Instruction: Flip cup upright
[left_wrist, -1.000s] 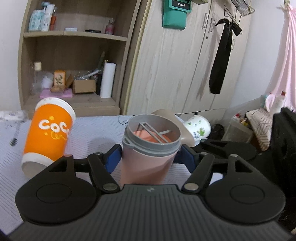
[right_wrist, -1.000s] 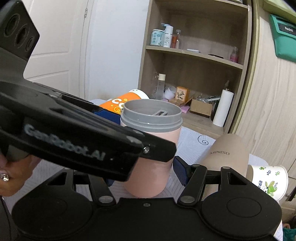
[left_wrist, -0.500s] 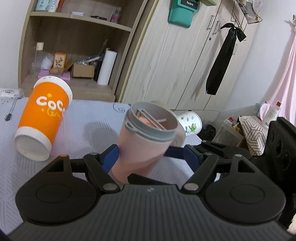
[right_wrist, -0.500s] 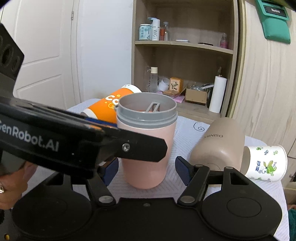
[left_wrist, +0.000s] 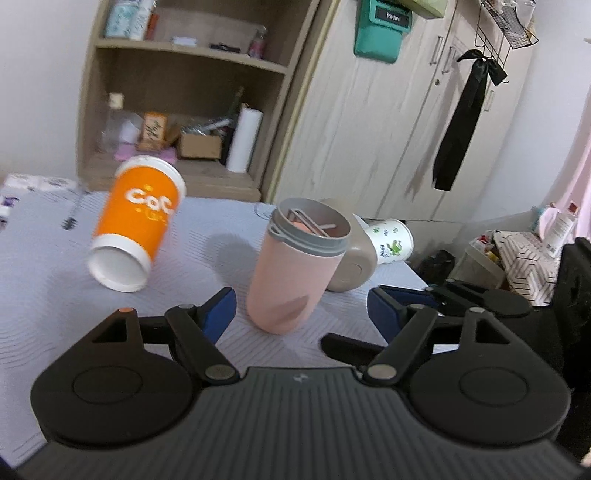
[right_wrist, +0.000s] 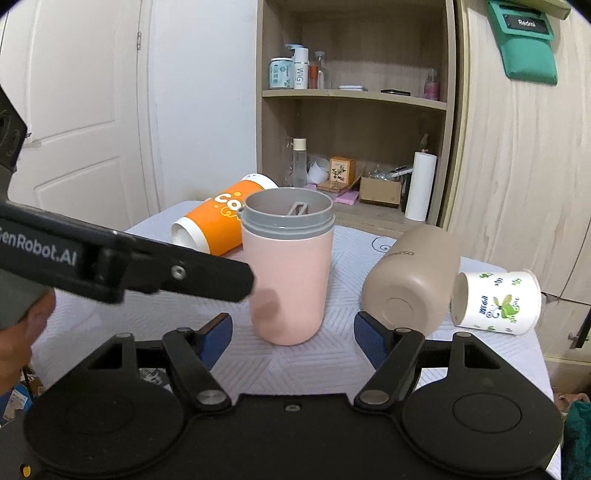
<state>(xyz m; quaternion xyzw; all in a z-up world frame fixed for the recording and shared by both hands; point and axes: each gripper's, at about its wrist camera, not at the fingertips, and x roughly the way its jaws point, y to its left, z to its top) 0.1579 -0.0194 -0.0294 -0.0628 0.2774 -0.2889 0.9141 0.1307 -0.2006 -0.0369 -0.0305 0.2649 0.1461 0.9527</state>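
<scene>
Jaws now clear of pink cup

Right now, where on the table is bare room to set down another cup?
Bare cloth lies in front of the orange cup, left of the pink cup. It is crowded on the right, where the tan bottle meets the white cup.
</scene>
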